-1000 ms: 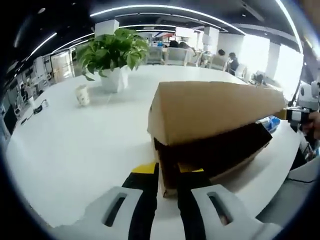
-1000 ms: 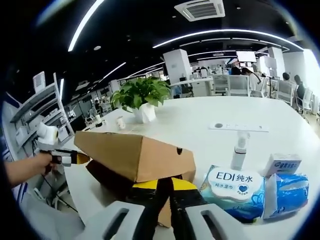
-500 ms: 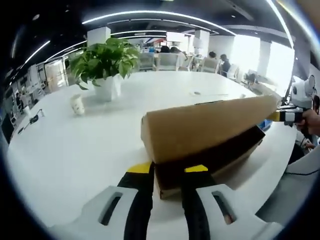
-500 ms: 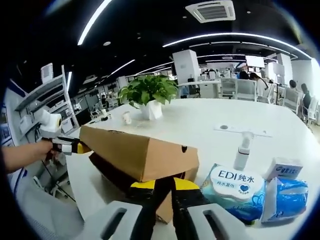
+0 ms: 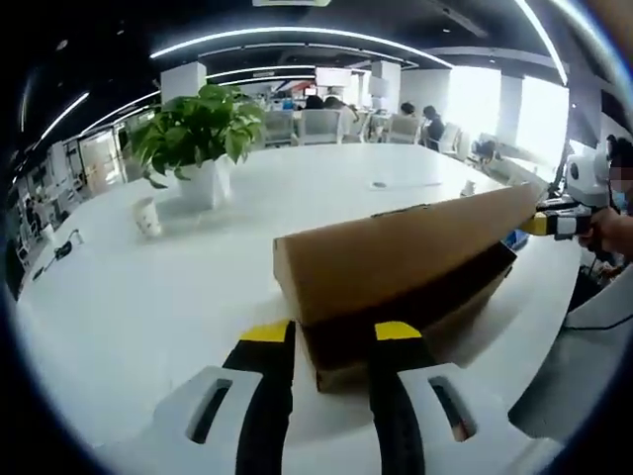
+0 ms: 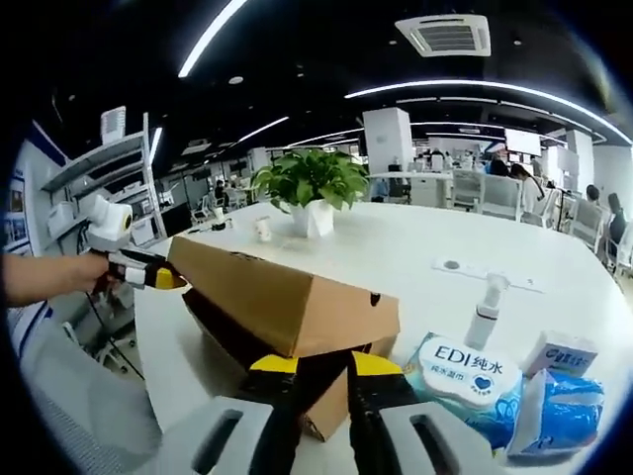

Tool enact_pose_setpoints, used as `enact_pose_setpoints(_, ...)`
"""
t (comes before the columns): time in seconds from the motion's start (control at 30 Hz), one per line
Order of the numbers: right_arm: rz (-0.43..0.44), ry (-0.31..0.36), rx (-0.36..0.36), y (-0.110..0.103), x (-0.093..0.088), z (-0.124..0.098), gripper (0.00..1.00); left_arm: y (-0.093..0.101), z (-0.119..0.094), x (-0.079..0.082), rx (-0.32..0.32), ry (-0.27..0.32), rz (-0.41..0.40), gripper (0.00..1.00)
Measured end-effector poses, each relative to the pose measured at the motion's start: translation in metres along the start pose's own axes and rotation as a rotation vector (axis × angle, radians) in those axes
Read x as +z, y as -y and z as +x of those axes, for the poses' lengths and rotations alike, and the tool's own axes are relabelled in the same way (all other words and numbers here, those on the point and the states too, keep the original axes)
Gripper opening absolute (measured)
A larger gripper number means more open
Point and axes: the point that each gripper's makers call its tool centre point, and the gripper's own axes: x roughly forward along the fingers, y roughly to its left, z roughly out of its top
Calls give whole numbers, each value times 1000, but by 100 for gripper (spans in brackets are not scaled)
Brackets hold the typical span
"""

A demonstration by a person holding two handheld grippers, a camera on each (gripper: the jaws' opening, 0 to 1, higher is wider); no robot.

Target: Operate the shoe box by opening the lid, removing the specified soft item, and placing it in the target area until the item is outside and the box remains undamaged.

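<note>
A: Where does the shoe box [image 5: 396, 282] sit for you?

B: Near the bench [image 5: 148, 297] edge closest to you, long axis running from your left tool [image 5: 329, 341] across to your right tool [image 6: 320, 368]. You have one tool at each short end.

A: And the lid [image 6: 282, 297]?

B: Partly raised, slanting over the dark opening like a roof. Your left tool's jaws stand a narrow way apart at the box's end wall; I cannot tell whether they pinch anything. Your right tool's jaws are close together under the lid's corner at the far end; whether they grip cardboard I cannot tell either.

A: What does the next move turn on?

B: I judge the lid must swing up about its long edge, so lift both ends evenly. The soft item inside is hidden in shadow. The wipes pack [image 6: 465, 371] lies just beside the box.
</note>
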Motion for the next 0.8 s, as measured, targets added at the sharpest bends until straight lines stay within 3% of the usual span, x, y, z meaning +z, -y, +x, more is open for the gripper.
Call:
enact_pose_setpoints(0.33, 1, -3, 55, -11, -9, 0, 20, 4, 0, -3, -17, -1, 6, 30)
enact_pose_setpoints(0.8, -31, -60, 66, -14, -26, 4, 23, 7, 0, -19, -44, -48, 36, 33)
